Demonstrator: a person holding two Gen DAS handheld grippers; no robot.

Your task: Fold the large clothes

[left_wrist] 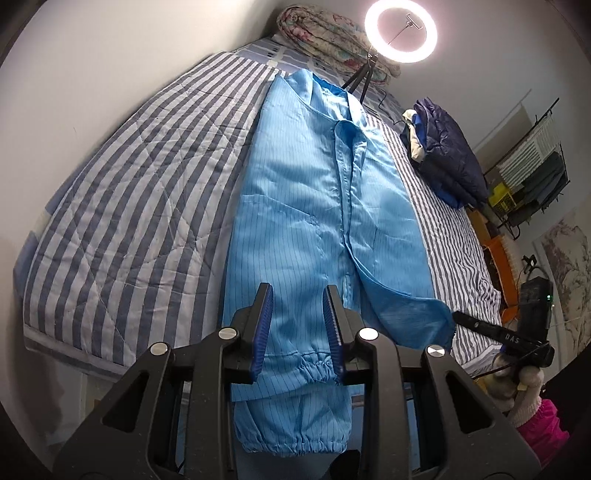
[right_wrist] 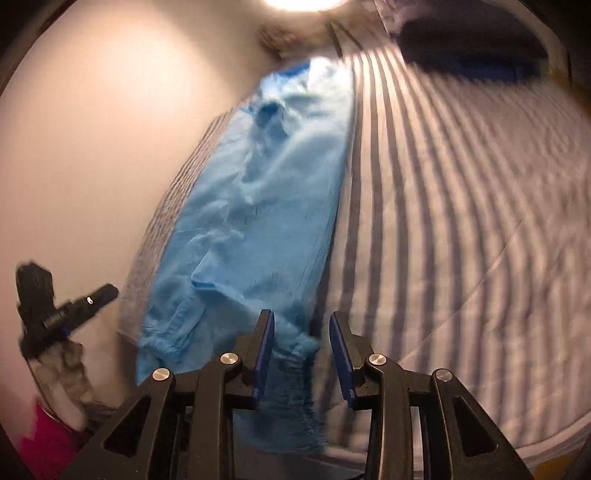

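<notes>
A light blue garment (left_wrist: 317,206) with thin dark pinstripes lies stretched lengthwise along a bed covered by a blue-and-white striped quilt (left_wrist: 140,177). Its collar end points toward the far end of the bed, and its elastic cuffs hang over the near edge. The front placket runs down the middle, and one sleeve is folded in across the body, its end lying toward the right side.

In the left wrist view, the left claw (left_wrist: 298,332) hovers over the near end of the garment, its two blue-padded fingers (left_wrist: 263,325) partly apart with blue cloth showing in the gap; the pads do not press on it. The right claw (left_wrist: 491,326) appears at the lower right edge of this view, its tip beside the folded sleeve end, gripped by a person's hand above a pink sleeve (left_wrist: 543,428).

The right wrist view is blurred. The right claw's own fingers (right_wrist: 264,350) stand partly apart near the garment's right edge, with nothing clamped between them. The left claw (right_wrist: 74,306) shows at the far left.

At the far end of the bed sit a rolled floral blanket (left_wrist: 332,40) and a lit ring lamp (left_wrist: 400,27) on a small tripod. A dark blue padded jacket (left_wrist: 447,147) lies folded on the bed's right side
</notes>
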